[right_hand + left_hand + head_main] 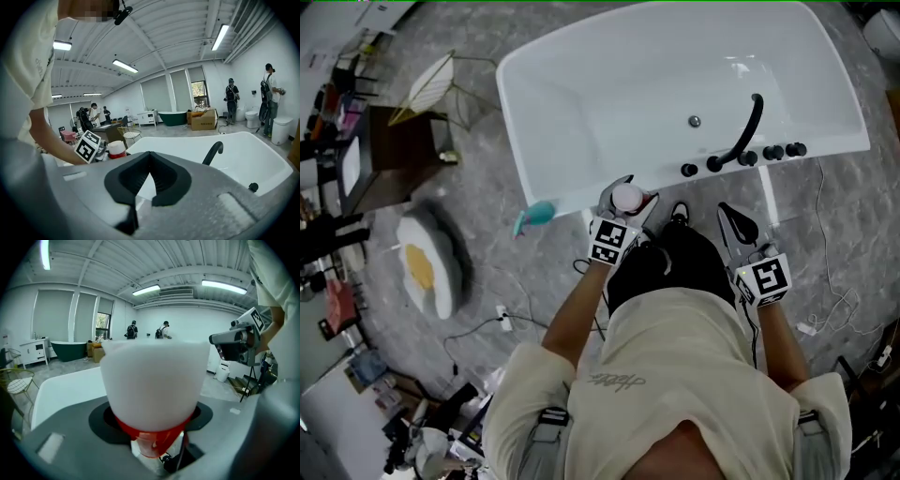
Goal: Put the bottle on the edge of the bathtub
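Left hand-held gripper [627,195] clamped on smooth white plastic bottle [154,376], red collar [151,436], right hand-held gripper [149,161] closed, empty, glossy white bathtub [628,94] alongside

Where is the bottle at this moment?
In the head view, the bottle is clamped in the left gripper at centre, right by the white bathtub's near rim, left of the black faucet.

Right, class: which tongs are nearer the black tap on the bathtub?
Right. The right tongs sit just short of the tap; the left tongs, gripping the bottle, are farther off to its left in the head view.
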A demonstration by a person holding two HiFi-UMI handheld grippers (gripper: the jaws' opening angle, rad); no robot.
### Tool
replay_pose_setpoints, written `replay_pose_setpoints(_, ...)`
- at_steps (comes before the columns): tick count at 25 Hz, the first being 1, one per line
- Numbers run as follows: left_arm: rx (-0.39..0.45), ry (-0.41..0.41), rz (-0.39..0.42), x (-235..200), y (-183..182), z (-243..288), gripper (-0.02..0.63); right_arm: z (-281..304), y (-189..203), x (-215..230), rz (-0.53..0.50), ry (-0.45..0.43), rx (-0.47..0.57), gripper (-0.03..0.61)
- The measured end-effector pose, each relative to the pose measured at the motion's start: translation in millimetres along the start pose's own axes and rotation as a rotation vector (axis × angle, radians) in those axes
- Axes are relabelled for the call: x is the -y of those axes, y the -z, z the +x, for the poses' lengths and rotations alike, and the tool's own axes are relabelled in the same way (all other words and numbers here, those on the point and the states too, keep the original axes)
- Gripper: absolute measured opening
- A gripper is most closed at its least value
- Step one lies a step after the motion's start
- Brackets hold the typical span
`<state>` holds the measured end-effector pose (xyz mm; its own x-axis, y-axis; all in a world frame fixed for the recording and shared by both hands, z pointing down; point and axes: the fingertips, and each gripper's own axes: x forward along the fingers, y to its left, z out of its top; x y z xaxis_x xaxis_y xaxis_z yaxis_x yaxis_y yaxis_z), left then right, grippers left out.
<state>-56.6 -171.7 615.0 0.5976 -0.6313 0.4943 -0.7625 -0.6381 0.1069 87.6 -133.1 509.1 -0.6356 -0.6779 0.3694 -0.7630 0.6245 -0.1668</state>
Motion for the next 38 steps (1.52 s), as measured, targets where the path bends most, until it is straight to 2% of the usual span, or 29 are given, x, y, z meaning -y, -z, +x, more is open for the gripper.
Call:
replay_pose_setpoints(4, -0.050, -0.026, 0.009, -12, 27, 46, 0.301, 14, 12, 22, -0.006, -0.018, -0.035, 0.002)
replay_pose_setpoints(9, -0.122, -0.041, -0.004, -21, 58, 79, 0.302, 20, 25, 28, 0.043, -0.048, -0.078, 0.002)
replay_pose_setpoints(14, -0.137, -0.067, -0.007, -29, 74, 102, 0.302, 23, 39, 35, 0.064, -0.075, -0.125, 0.002)
replay_pose_setpoints(20, -0.113, -0.084, 0.002, -33, 69, 110, 0.304, 25, 44, 41, 0.078, -0.088, -0.164, 0.002)
replay_pose_setpoints(25, -0.114, -0.066, 0.069, -27, 68, 113, 0.307, 29, 41, 45, 0.080, -0.092, -0.161, 0.002)
replay_pose_setpoints(30, -0.139, -0.097, 0.139, -16, 77, 106, 0.311, 34, 37, 45, 0.070, -0.102, -0.150, 0.002)
replay_pose_setpoints(38, -0.159, -0.132, 0.111, -15, 80, 104, 0.313, 39, 29, 33, 0.069, -0.116, -0.125, 0.002)
